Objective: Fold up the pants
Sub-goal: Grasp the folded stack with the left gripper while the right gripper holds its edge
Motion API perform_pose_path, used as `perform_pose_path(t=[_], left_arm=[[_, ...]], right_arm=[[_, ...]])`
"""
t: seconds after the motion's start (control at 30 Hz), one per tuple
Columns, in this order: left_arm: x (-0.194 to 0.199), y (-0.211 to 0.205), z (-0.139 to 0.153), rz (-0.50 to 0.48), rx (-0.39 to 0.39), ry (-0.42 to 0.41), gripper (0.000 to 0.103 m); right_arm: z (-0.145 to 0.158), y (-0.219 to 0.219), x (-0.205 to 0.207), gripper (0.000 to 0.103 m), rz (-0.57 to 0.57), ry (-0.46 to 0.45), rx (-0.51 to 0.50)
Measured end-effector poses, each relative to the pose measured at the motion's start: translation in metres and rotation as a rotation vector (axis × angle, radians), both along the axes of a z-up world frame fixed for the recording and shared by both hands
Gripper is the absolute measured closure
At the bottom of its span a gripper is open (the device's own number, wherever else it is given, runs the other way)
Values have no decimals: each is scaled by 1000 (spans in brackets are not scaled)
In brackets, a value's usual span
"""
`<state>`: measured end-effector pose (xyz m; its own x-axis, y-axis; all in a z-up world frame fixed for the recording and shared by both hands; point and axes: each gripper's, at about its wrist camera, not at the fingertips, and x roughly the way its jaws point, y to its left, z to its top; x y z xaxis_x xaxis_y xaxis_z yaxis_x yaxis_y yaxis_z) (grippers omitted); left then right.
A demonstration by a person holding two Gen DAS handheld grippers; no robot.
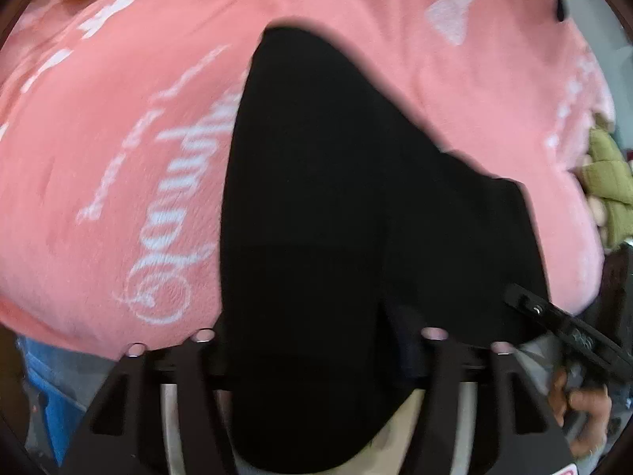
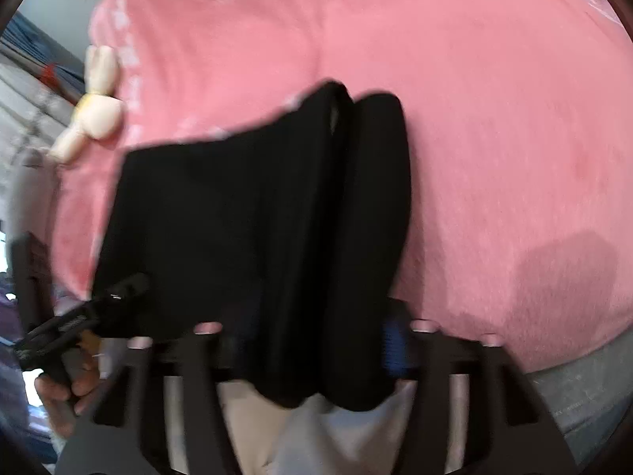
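Black pants (image 1: 336,206) lie over a pink blanket (image 1: 118,138) on a bed and hang back between my fingers. My left gripper (image 1: 316,336) is shut on the pants' near edge, the cloth bunched between its jaws. In the right wrist view the pants (image 2: 237,206) show two folded layers side by side. My right gripper (image 2: 312,328) is shut on their near edge. The right gripper also shows at the left wrist view's lower right (image 1: 561,320), and the left gripper shows at the right wrist view's lower left (image 2: 87,316).
The pink blanket (image 2: 474,118) with white lettering covers the bed. A cream plush toy (image 2: 93,107) lies at its far left edge. An olive green garment (image 1: 609,182) sits off the bed's right edge. A blue bin (image 1: 51,388) stands below left.
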<state>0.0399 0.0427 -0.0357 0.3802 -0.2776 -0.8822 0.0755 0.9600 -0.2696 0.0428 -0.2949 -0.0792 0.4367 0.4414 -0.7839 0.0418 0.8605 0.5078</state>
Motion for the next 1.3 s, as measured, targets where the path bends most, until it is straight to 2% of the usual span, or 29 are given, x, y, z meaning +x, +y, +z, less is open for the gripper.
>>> perform_pose_path(t=[0.03,0.07,0.1,0.2,0.3,0.43,0.5,0.53,0.57,0.6,0.63,0.7,0.77,0.87,1.13,1.3], left_arm=[[0,-1,-2,20,14,-20,26],[0,-4,-2,31,40,-35,17],[1,-6,-3,37,57,-49,14],[4,-12,-4,33,74,-64,11],[8,-13,-7,46,76,-72,5],[17,-20,-11,55,51,-70,5],[20,-17,-15,59,25,-62,5],[21,-15,-16,59,7,-57,5],[22,-15,-16,53,-7,-56,11],[22,-15,-15,43,-25,-58,28],[17,-14,-12,13,-58,-67,36],[11,-18,-3,-1,-31,-95,58],[2,-23,11,-25,2,-126,63],[-14,-18,32,-34,-36,-139,66],[-66,-24,81,-72,-5,-205,67],[-95,-23,111,-105,9,-261,67]], right_arm=[[1,0,0,41,-3,-5,-10],[0,3,1,38,9,3,-26],[0,4,0,38,15,4,-26],[-4,5,1,38,20,12,-23],[-7,3,7,37,7,33,27],[-12,-2,11,36,1,57,88],[-11,-2,12,40,9,45,87],[-11,-1,12,47,18,33,85],[-9,-1,11,54,21,15,84],[-8,0,9,57,22,1,77],[-5,2,7,61,23,-18,65],[5,7,-1,64,18,-65,32],[14,9,-10,66,6,-106,54],[30,11,-28,66,9,-149,78],[70,3,-80,66,19,-218,123],[111,0,-111,66,32,-314,121]])
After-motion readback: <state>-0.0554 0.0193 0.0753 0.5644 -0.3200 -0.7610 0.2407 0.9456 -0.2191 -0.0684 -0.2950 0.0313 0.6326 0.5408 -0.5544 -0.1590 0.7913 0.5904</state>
